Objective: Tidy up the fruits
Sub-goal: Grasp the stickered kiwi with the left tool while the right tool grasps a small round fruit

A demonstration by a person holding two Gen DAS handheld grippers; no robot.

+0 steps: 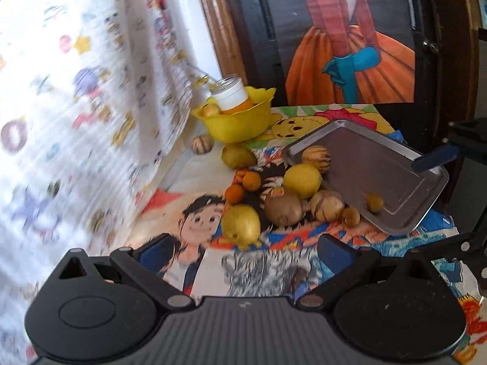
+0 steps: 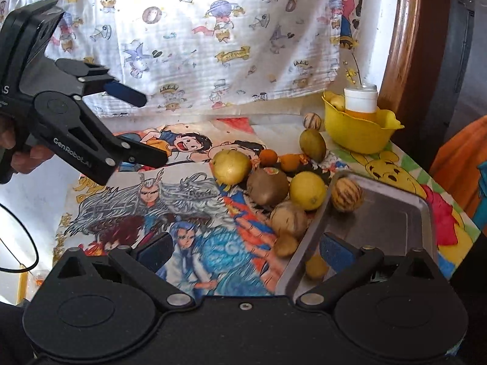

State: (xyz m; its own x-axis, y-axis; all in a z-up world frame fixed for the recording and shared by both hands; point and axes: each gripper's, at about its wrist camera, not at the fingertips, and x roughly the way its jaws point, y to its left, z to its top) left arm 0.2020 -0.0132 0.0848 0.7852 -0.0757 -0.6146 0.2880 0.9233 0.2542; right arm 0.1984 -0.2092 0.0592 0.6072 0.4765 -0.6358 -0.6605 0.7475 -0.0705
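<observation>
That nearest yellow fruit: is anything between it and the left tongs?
Nothing visible. The yellow fruit lies just ahead of the open left tongs, with only the printed cloth between; the other fruits and the metal tray lie beyond.

Yellow on the scalloped bowl (image 2: 359, 135), with an orange bottle (image 2: 360, 106) capped white inside. Silver-grey on the metal tray (image 2: 395, 216). Tan with dark stripes on the round fruit (image 2: 346, 194) at the tray's edge. Bright yellow on the lemon (image 2: 307, 190), fuzzy brown on the kiwi (image 2: 267, 186), orange on two small citrus (image 2: 268, 157). Multicoloured cartoon prints across the counter (image 2: 182, 213) cover. White with small pastel cartoon figures on the hanging cloth (image 2: 213, 30). Black with blue pads on the left tool (image 2: 146, 129).
</observation>
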